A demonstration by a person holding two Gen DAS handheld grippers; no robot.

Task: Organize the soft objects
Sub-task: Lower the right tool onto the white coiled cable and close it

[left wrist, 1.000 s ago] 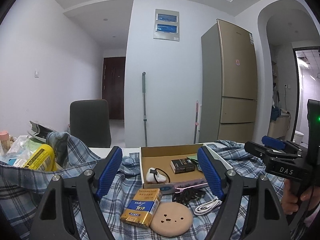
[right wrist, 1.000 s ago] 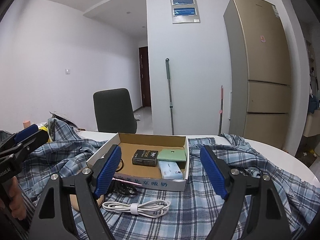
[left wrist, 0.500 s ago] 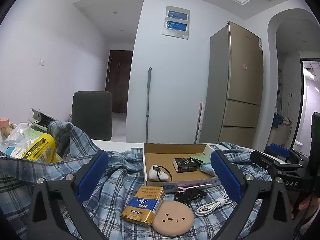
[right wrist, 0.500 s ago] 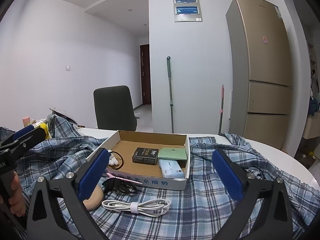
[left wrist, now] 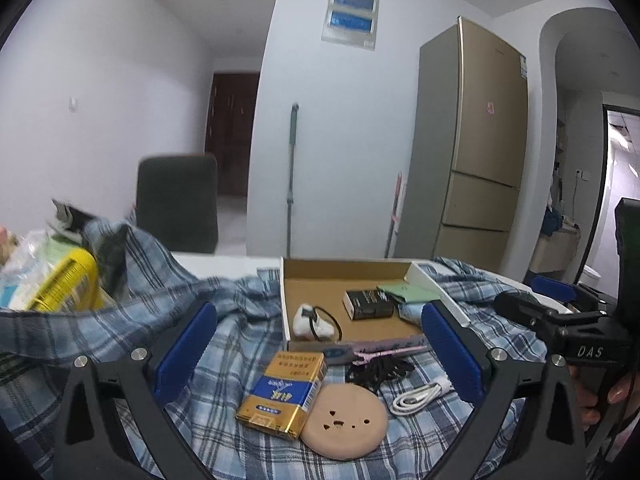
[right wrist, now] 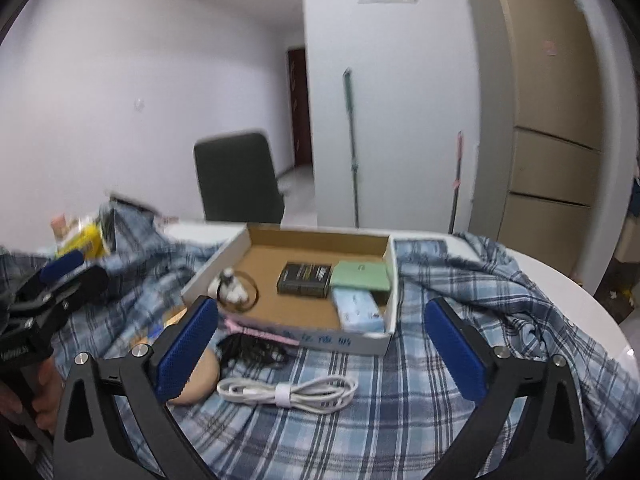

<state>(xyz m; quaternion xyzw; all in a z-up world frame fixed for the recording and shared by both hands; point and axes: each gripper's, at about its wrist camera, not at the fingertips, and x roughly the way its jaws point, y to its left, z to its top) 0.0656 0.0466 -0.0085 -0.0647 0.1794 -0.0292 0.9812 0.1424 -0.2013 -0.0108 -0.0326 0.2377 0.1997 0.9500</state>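
Both grippers hang with their fingers spread wide and nothing between them, above a plaid shirt [right wrist: 460,280] that lies crumpled across the table [right wrist: 560,280]. From the left, the left gripper [left wrist: 320,352] hovers over a gold packet [left wrist: 280,394] and a round tan pad [left wrist: 344,420], which touch. A coiled white cable [right wrist: 288,392] lies just in front of the cardboard box [right wrist: 320,336] resting on the shirt. The right gripper [right wrist: 320,350] hovers over that cable.
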